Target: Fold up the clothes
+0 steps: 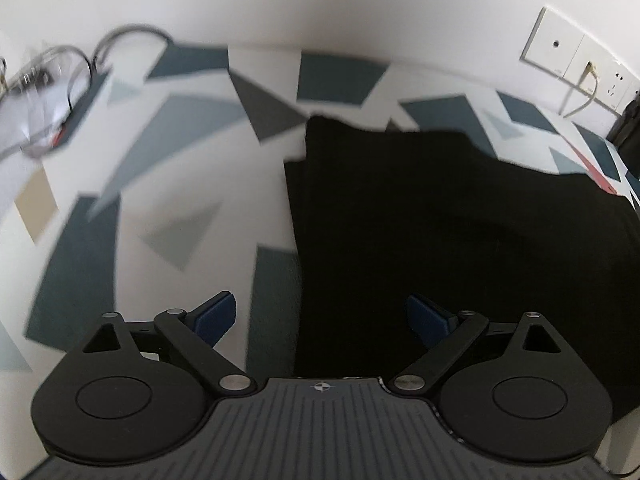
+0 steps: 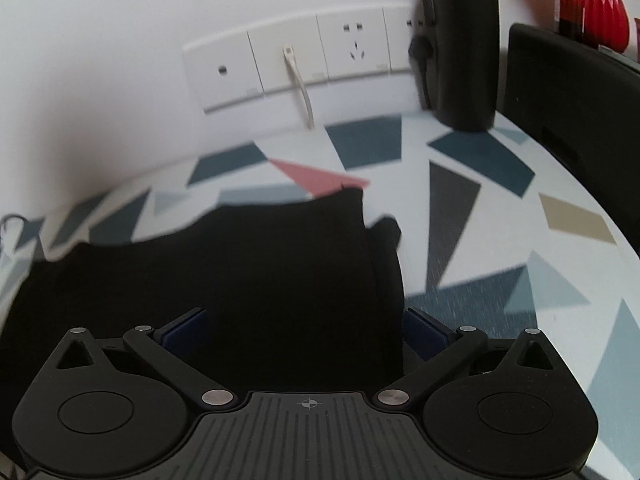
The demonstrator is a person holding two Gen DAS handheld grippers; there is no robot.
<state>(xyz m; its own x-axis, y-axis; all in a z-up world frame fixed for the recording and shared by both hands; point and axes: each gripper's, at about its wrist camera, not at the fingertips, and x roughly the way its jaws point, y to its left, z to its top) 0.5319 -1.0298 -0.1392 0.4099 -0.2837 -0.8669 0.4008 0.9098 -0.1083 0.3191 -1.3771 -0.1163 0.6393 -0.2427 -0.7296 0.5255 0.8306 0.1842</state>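
Both grippers, left (image 1: 320,316) and right (image 2: 306,330), hover with jaws spread wide and empty over the near edge of a black garment (image 1: 440,220). It lies flat on the patterned table (image 1: 180,160), layered along its left and right edges, so at least partly folded. Whether more folds remain, I cannot tell.

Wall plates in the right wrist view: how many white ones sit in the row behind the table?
4. Blank-looking plate at the left end, then the cable plate, the socket plate, and a fourth partly hidden by the black cylindrical bottle; more may lie behind it.
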